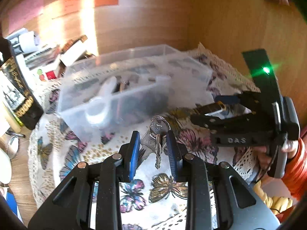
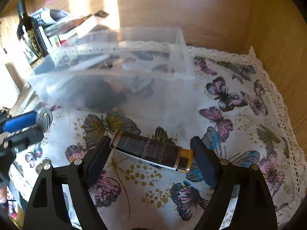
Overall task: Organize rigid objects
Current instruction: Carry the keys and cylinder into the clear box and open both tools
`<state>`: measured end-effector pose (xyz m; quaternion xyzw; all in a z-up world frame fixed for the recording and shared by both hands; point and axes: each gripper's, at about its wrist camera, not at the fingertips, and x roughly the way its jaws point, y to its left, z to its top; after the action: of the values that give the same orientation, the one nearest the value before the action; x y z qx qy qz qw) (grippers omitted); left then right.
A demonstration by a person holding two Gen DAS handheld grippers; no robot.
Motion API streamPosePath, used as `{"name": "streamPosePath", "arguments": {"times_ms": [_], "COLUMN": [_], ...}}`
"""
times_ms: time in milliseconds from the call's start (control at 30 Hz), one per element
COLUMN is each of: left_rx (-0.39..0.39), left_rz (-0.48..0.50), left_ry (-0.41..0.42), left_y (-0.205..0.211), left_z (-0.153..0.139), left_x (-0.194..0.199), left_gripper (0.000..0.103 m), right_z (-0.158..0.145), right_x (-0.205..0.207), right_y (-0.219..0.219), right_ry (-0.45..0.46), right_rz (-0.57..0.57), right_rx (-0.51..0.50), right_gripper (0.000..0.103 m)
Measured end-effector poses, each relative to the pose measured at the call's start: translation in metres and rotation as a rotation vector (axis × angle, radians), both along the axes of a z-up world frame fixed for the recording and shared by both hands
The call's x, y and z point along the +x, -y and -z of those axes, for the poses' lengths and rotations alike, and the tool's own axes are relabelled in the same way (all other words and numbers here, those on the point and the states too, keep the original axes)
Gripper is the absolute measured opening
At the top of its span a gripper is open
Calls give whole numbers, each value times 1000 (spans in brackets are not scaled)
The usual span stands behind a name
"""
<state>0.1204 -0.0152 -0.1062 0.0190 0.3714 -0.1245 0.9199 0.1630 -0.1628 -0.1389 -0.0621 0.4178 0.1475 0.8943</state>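
From the left wrist, the left gripper (image 1: 153, 149) holds a bunch of keys (image 1: 157, 134) between its blue fingers (image 1: 134, 153), above the butterfly cloth (image 1: 163, 189); the clear plastic box (image 1: 130, 80) sits at 12 o'clock. From the right wrist, the right gripper (image 2: 151, 153) clamps a dark tube (image 2: 151, 150) end to end, the box (image 2: 115, 76) at 11 o'clock.

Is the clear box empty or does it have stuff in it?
Not empty. Through the clear box walls, blurry white and dark things show inside; what they are, cannot tell.
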Motion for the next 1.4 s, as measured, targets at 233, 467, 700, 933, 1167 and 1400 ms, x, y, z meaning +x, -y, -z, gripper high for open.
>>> {"name": "streamPosePath", "arguments": {"times_ms": [233, 467, 700, 933, 1167, 1400], "left_rx": [-39, -51, -74, -85, -54, -84], "left_rz": [-64, -118, -150, -158, -153, -180], "left_ry": [79, 142, 167, 104, 29, -18], "left_y": [-17, -33, -45, -46, -40, -49], "left_z": [-30, -58, -74, -55, -26, -19], "left_x": [1, 12, 32, 61, 82, 98], "left_gripper": [28, 28, 28, 28, 28, 9], "right_z": [-45, -81, -99, -74, -43, -33], "right_x": [-15, -11, 11, 42, 61, 68], "right_y": [0, -9, -21, -40, -50, -49], "right_ry": [128, 230, 271, 180, 91, 64], "right_rz": [-29, -67, -89, -106, -116, -123], "right_rx": [57, 112, 146, 132, 94, 95], "right_gripper": [82, 82, 82, 82, 82, 82]}}
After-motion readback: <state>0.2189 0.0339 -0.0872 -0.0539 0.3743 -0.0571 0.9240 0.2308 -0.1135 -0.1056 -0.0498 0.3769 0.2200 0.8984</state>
